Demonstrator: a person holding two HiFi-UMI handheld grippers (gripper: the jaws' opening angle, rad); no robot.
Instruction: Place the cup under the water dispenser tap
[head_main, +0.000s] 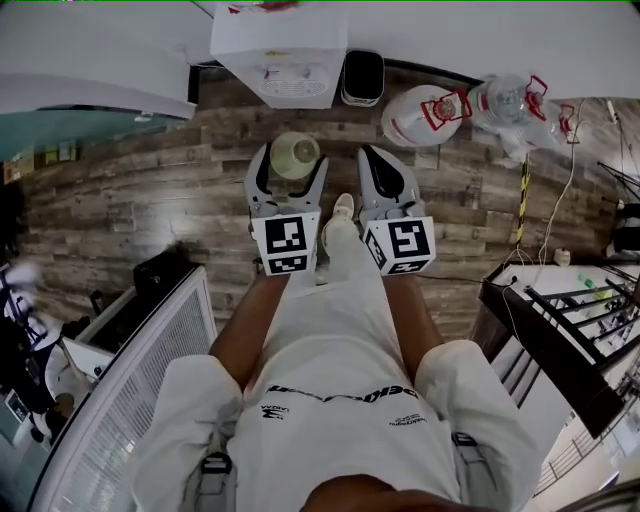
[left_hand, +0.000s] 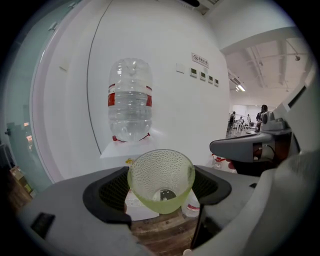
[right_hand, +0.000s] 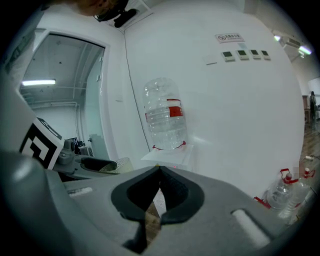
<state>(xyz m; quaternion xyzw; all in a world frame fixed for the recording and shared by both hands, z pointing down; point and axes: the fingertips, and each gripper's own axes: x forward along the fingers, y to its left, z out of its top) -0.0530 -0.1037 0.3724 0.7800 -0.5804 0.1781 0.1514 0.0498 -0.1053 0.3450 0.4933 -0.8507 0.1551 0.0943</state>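
A yellow-green dimpled cup (head_main: 294, 154) sits upright between the jaws of my left gripper (head_main: 291, 160), which is shut on it. In the left gripper view the cup (left_hand: 161, 179) fills the gap between the black pads, and its mouth faces the camera. The white water dispenser (head_main: 282, 52) stands against the wall just ahead of the cup. Its clear bottle (left_hand: 130, 100) with a red label sits on top of it. My right gripper (head_main: 372, 156) hovers beside the left one, shut and empty. Its pads (right_hand: 172, 192) meet at the tip. The tap is not clearly visible.
A black bin (head_main: 362, 77) stands right of the dispenser. Two spare water bottles (head_main: 428, 114) (head_main: 512, 104) with red handles lie on the wooden floor to the right. A white mesh rack (head_main: 130, 400) is at the lower left and a dark table (head_main: 545, 335) at the lower right.
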